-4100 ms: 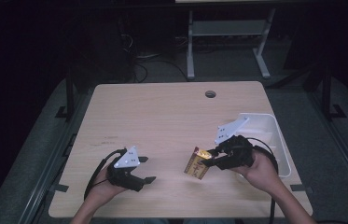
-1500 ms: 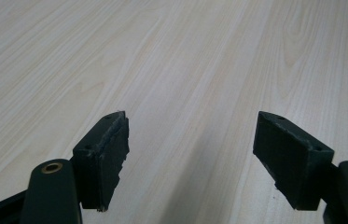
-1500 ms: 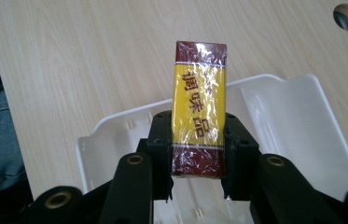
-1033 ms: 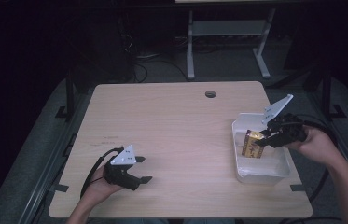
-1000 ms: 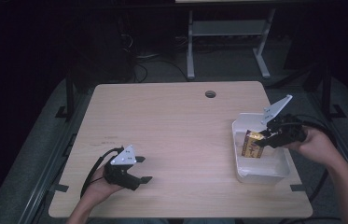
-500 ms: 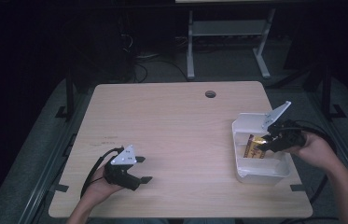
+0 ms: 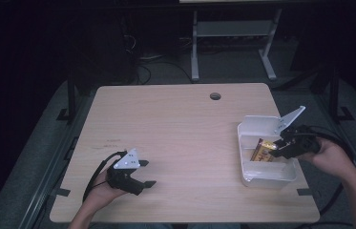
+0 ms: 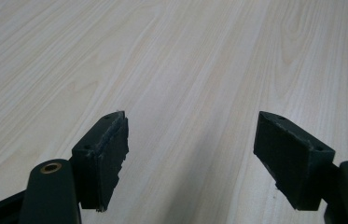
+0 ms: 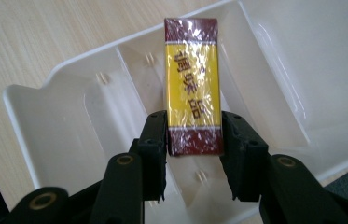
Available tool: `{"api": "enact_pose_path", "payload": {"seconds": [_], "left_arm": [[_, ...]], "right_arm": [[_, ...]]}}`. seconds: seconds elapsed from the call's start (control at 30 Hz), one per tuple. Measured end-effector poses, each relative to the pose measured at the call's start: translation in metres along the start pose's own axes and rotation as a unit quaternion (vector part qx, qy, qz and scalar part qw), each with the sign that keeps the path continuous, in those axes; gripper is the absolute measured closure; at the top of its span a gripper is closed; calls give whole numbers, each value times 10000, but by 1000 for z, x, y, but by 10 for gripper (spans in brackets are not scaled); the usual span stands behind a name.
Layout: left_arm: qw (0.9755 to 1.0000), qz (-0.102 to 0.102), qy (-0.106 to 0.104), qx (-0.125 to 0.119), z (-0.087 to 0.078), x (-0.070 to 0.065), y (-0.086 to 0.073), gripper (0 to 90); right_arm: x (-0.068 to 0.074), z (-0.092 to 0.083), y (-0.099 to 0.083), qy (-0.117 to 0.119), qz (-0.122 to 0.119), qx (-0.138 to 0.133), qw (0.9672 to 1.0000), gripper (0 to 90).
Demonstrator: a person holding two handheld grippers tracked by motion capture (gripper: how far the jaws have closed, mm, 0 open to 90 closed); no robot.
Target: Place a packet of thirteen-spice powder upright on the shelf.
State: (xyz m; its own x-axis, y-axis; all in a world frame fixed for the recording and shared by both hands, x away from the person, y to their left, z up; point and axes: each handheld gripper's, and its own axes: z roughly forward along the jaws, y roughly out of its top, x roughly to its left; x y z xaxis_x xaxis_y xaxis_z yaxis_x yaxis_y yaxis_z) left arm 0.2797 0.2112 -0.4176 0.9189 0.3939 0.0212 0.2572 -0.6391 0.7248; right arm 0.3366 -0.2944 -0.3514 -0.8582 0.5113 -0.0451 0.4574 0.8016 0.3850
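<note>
Yellow-maroon packet (image 9: 193, 84) in white bin (image 7: 254, 127), frame right — right gripper (image 9: 194, 140) jaws just opening, still flanking it; left gripper (image 8: 195, 154) apart, lower left

One desk (image 7: 185, 124) is counted, mid-frame. Two hand-held grippers are seen: the left hand-held gripper (image 7: 146, 173) at lower left, the right hand-held gripper (image 7: 275, 145) at right. One white bin (image 7: 266, 174) and one yellow-and-maroon packet (image 7: 261, 152) are counted there.
</note>
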Motion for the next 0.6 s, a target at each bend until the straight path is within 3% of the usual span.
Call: {"api": "enact_pose_path", "payload": {"seconds": [0.47, 0.6], "left_arm": [[10000, 4, 12, 5, 0, 0, 0, 258], [10000, 27, 14, 18, 1, 0, 0, 258]], "right_arm": [[-2, 6, -6, -9, 240, 229, 9994, 638], [-1, 5, -3, -81, 162, 293, 9994, 646]]}}
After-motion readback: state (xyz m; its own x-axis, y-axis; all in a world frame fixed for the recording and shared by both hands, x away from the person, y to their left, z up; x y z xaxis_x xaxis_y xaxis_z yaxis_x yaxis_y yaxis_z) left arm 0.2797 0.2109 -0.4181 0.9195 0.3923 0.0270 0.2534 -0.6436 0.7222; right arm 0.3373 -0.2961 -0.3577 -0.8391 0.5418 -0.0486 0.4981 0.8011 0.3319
